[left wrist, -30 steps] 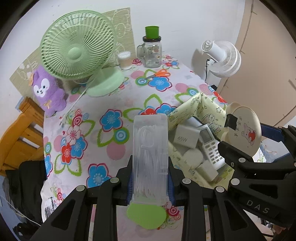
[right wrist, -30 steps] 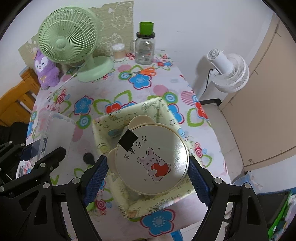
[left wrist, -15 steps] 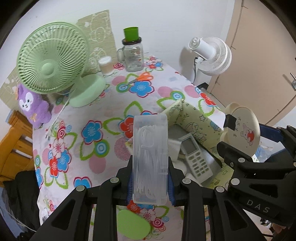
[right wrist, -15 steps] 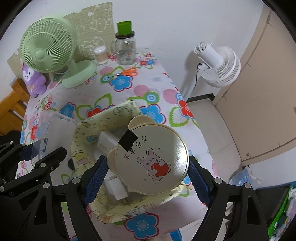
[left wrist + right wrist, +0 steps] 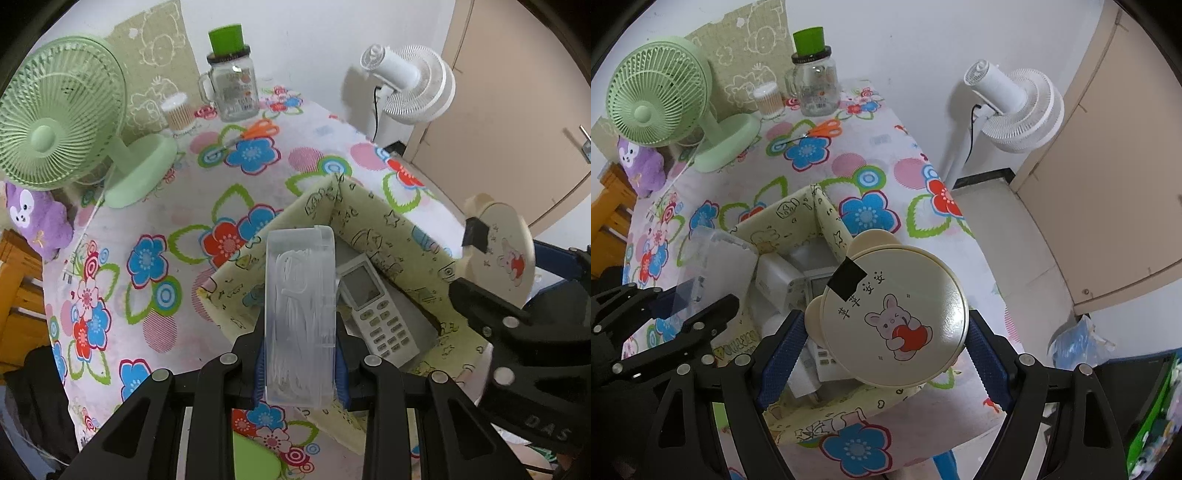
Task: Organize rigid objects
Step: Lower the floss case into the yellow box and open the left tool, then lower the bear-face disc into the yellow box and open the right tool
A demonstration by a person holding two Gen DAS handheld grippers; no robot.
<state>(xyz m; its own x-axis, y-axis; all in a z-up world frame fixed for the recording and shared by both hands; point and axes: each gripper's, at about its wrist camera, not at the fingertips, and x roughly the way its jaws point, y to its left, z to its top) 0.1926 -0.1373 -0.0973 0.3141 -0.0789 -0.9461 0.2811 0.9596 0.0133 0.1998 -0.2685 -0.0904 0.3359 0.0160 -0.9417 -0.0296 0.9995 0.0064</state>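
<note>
My left gripper [image 5: 300,363] is shut on a clear plastic box of floss picks [image 5: 300,314], held above the near left wall of a pale yellow fabric storage box [image 5: 384,221]. My right gripper [image 5: 886,343] is shut on a round cream case with a rabbit picture [image 5: 894,317], held over the same storage box [image 5: 783,218]. Inside the box lie a white remote control [image 5: 376,310] and white chargers [image 5: 775,273]. The clear box also shows at the left of the right wrist view [image 5: 716,266].
On the flowered tablecloth stand a green desk fan [image 5: 62,129], a glass jar with a green lid [image 5: 232,85], a small cup of cotton swabs [image 5: 179,112], orange scissors [image 5: 255,133] and a purple plush toy [image 5: 33,221]. A white floor fan [image 5: 410,88] stands beyond the table's right edge.
Both grippers have moved to the right and forward with their loads, so the storage box now lies under them. The clear box has gone from over the tablecloth to over the storage box's wall.
</note>
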